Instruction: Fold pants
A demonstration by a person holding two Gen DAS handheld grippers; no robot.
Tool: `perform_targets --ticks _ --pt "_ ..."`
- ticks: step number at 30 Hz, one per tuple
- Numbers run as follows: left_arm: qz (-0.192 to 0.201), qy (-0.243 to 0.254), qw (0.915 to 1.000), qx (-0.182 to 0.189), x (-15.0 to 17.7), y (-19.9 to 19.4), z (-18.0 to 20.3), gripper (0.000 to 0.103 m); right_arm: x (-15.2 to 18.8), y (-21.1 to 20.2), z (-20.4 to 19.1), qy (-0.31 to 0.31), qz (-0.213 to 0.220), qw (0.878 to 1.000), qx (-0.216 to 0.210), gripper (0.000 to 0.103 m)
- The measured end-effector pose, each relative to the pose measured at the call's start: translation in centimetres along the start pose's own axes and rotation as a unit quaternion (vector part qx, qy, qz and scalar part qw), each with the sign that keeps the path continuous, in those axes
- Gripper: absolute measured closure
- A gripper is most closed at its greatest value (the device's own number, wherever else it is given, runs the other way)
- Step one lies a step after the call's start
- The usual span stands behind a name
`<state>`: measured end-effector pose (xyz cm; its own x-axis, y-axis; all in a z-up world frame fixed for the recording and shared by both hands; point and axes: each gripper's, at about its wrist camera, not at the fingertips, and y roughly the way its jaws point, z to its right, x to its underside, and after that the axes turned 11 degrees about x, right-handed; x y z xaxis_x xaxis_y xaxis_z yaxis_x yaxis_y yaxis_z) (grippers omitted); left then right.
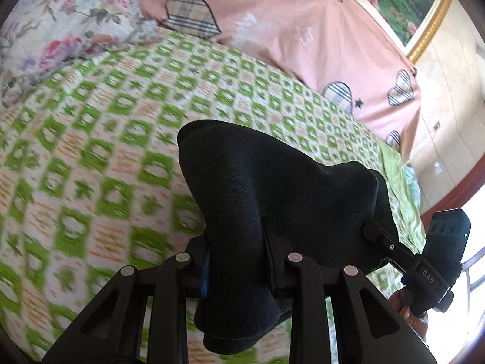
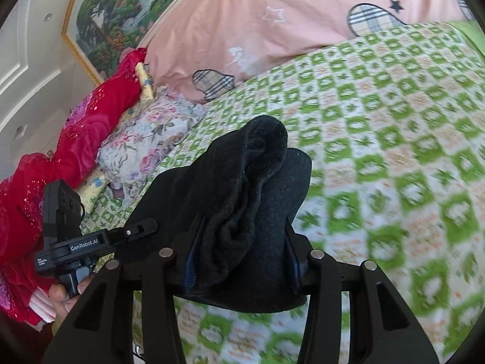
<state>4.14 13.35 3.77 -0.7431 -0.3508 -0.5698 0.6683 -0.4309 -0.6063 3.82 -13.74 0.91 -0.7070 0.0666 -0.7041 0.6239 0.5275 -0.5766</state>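
The jaws of the left gripper (image 1: 239,268) are clamped on the black pants (image 1: 272,200). The dark cloth fills the narrow gap between them, rises in front of the camera as a thick bunch, and a loose end hangs down below the jaws. The jaws of the right gripper (image 2: 242,261) are also clamped on the pants (image 2: 251,200), but on a wider, folded bundle, so they stand further apart; the blue pads touch the cloth on both sides. In this view the cloth makes a rolled fold at the top and a flat edge hangs under the jaws.

The pants are held up between the two grippers, above the bed, and in the left wrist view they stretch to the right, toward the other gripper (image 1: 424,261), where a hand (image 1: 406,303) shows below its handle. In the right wrist view the left gripper's body (image 2: 78,242) is at the left, with a hand (image 2: 60,300) under it.

Under the pants lies the green and white checked bedspread (image 1: 106,151), which looks blurred. Beyond it there is a pink cover with plaid hearts (image 1: 288,24) and a flowered pillow (image 2: 151,139). A red garment (image 2: 91,133) lies at the left edge of the bed. On the wall hangs a framed landscape picture (image 2: 115,15).
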Motion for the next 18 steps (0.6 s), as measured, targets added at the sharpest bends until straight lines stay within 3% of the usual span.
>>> perform_targets --ticks 6,18 --pt "0.026 -0.005 0.9993 -0.026 -2.1 -1.2 -2.2 0.076 -2.3 3.2 -2.8 -0.021 -0.002 1.000 -0.021 0.055" --pt "0.025 -0.017 0.9981 -0.054 -4.4 0.3 -5.8 0.076 -4.0 8.3 -4.1 -0.021 -0.029 0.999 -0.031 0.055"
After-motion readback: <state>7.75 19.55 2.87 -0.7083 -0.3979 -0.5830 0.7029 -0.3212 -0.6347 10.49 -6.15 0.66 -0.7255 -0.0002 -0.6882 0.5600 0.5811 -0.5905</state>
